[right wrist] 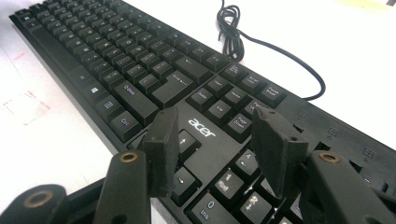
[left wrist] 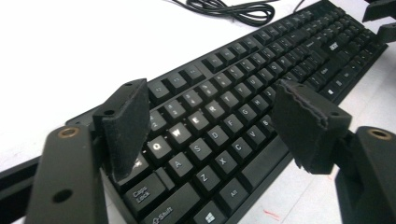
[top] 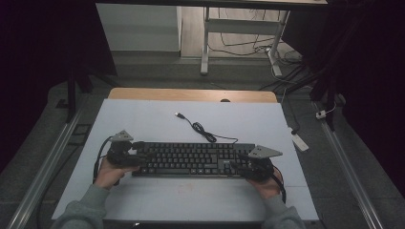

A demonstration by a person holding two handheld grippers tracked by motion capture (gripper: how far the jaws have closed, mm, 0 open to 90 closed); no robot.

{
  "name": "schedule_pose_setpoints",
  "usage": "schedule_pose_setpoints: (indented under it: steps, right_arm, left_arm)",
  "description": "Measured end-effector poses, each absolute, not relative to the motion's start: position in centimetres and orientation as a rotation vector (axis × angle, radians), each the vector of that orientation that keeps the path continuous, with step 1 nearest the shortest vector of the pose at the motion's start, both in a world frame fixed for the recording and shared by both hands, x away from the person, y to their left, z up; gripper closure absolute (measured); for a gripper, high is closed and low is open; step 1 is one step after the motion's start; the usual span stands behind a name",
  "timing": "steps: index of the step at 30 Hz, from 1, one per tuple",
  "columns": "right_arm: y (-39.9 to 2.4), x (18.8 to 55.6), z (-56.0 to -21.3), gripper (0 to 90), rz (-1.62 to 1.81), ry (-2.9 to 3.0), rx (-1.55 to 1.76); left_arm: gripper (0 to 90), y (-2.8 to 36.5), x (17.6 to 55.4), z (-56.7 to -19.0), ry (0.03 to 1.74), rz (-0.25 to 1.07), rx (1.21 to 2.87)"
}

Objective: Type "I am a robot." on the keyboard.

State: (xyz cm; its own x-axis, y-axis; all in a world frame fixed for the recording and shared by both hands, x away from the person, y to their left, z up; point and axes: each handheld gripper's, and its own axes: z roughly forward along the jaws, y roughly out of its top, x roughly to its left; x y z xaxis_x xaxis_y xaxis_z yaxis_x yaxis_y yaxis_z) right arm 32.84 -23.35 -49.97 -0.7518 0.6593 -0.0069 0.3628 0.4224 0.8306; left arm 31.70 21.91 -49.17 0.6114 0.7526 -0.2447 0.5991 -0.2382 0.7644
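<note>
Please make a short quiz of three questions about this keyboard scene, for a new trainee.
1. True or false: the keyboard lies flat on the white table.
2. What brand name is printed on the keyboard?
3. Where does the free USB plug of the cable lie? A) on the keys B) on the table beyond the keyboard C) between the jaws of the left gripper

Key
1. True.
2. Acer, readable in the right gripper view beside the arrow keys.
3. B.
</note>
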Motion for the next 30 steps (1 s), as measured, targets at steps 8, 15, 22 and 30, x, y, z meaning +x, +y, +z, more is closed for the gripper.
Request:
schedule_pose_setpoints:
  steps: [8, 15, 22, 30]
  right_arm:
    - [-23.9, 32.2, -49.8, 50.6, 1.286, 2.342, 0.861]
    - [-23.8, 32.0, -49.9, 50.6, 1.269, 2.357, 0.847]
    - [-23.6, 32.1, -50.0, 50.6, 1.276, 2.366, 0.833]
    - [-23.7, 32.1, -50.0, 50.6, 1.261, 2.372, 0.835]
  left_arm:
    - [27.3, 21.4, 31.5, -49.0, 1.051, 0.209, 1.96]
    - [29.6, 21.0, 31.1, -48.8, 1.038, 0.224, 1.978]
    - [38.7, 20.2, 30.7, -48.6, 0.981, 0.23, 1.996]
    - [56.7, 19.3, 30.5, -48.8, 0.931, 0.211, 2.022]
